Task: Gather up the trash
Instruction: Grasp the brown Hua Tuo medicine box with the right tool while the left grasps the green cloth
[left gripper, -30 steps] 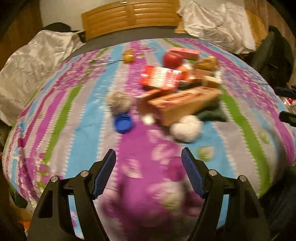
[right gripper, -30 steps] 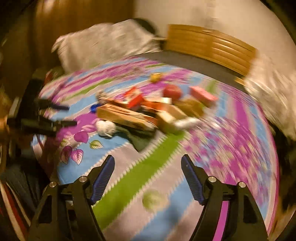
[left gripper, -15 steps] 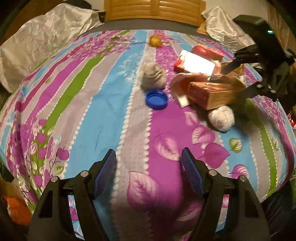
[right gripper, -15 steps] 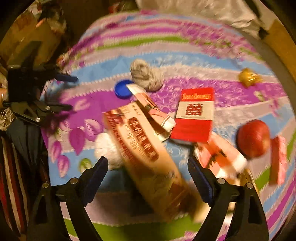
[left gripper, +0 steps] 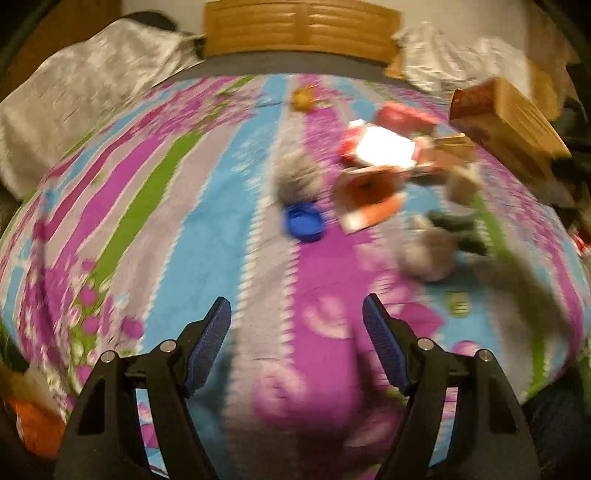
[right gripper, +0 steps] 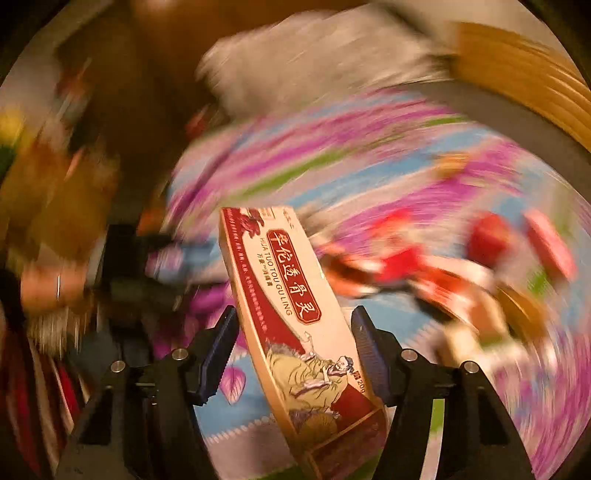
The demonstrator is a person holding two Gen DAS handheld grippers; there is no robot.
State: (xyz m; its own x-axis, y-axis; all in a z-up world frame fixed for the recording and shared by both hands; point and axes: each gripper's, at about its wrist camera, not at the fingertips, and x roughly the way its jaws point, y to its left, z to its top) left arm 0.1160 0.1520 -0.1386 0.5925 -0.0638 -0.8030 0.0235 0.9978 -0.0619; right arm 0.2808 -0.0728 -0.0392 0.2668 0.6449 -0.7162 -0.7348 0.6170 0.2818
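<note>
While your right gripper (right gripper: 293,332) holds it, the long box (right gripper: 295,314) sticks up and away from the camera, above the bed. Its jaws are closing, and the blue pads (right gripper: 221,343) sit against both sides of the box, so it is pinched. From your left wrist view, that same long box (left gripper: 509,122) is up in the air at the top right, clear of the bedspread (left gripper: 147,221).

Your left gripper (left gripper: 297,332) is spread wide. Nothing is between its pads, just the stripy bedspread under them.

More trash lies on the bed ahead of your left gripper. A blue cap (left gripper: 303,223) sits near the middle. A grey fuzzy ball (left gripper: 299,177) is just behind it, touching or almost touching; the blur hides which. A red and white pack (left gripper: 382,149) lies to the right, with an orange and white wrapper (left gripper: 369,195) in front of it. Another pale ball (left gripper: 428,254) lies further right, beside something dark green (left gripper: 460,229).

Both views are blurry, so small things are hard to tell. A wooden headboard (left gripper: 301,29) stands at the far end.
</note>
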